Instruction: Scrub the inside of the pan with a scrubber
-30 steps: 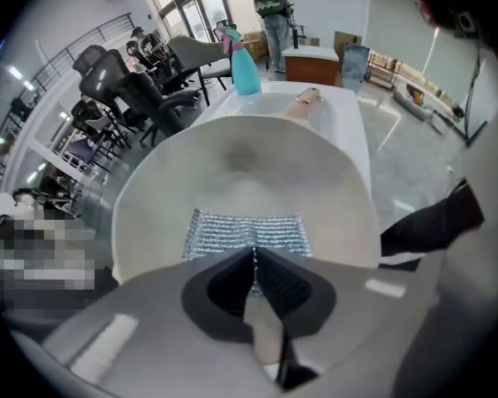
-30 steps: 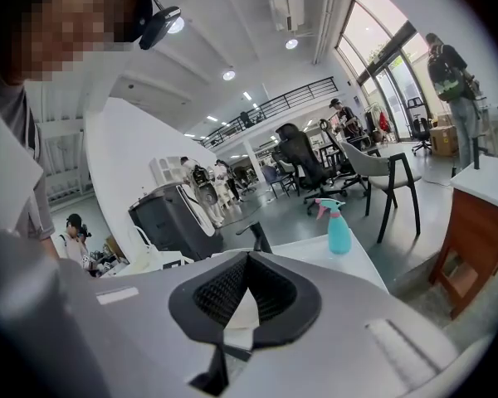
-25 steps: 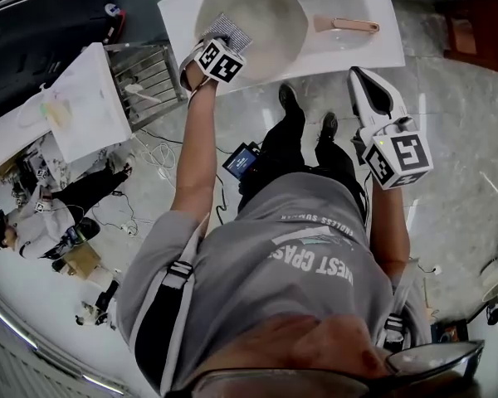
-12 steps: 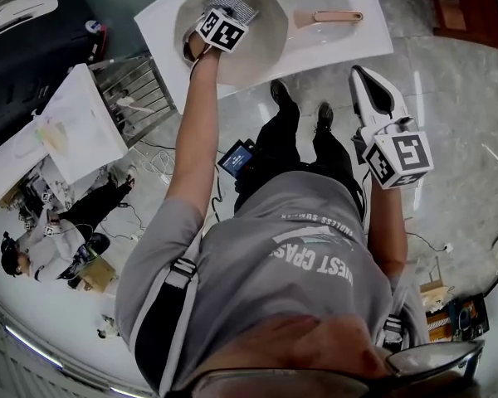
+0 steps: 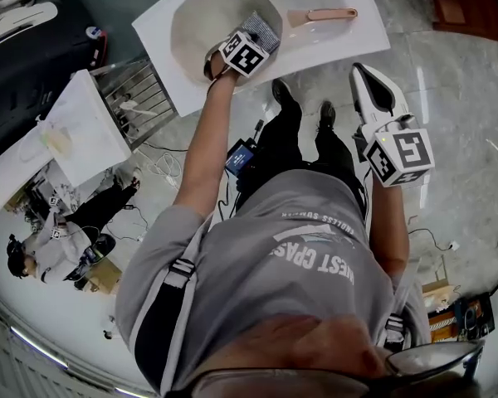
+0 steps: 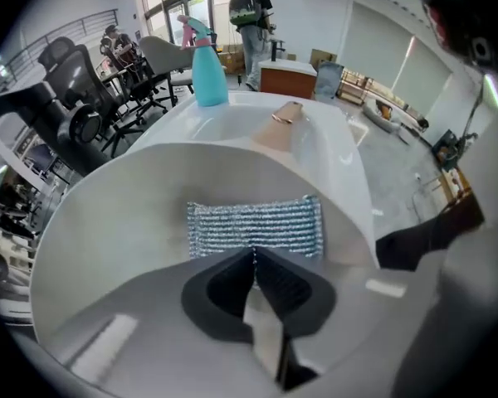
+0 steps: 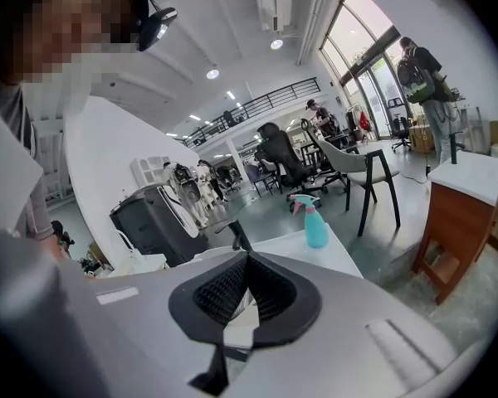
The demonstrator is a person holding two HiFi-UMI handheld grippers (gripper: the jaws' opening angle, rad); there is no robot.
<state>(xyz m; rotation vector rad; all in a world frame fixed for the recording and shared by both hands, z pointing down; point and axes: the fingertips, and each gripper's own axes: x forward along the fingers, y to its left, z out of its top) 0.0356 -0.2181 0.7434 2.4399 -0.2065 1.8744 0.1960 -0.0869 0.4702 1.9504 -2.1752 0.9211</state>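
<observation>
1. Head view: the pan [image 5: 201, 25] stands in the upper middle of the frame on a white table [image 5: 353, 41], and its pink handle [image 5: 328, 13] points to the right. The left gripper [image 5: 247, 53] reaches over the near rim with the arm stretched out. The silver scrubber [image 5: 262, 30] lies just beyond it, against the right inner wall of the pan. I judge that the arm is extended so that the scrubber can press on the inside surface.
2. Head view, right side: the right gripper [image 5: 362, 76] hangs over the floor, well apart from the table and below it in the frame. It seems to be kept out of the way, because nothing holds the pan steady.
3. Left gripper view: the 2 jaws of the left gripper [image 6: 254, 255] are closed together and pinch the near edge of the scrubber [image 6: 256, 225]. The scrubber spreads flat on the pan [image 6: 124, 214] wall in the middle of the frame. A grip on the edge leaves the whole pad free to rub. The handle [image 6: 284, 114] and a teal spray bottle [image 6: 209, 56] show beyond the rim, in the upper part.
4. Right gripper view: the jaws of the right gripper [image 7: 247, 262] are closed on each other with nothing between them. They face the room. The spray bottle [image 7: 316, 224] stands on the table just above them.
</observation>
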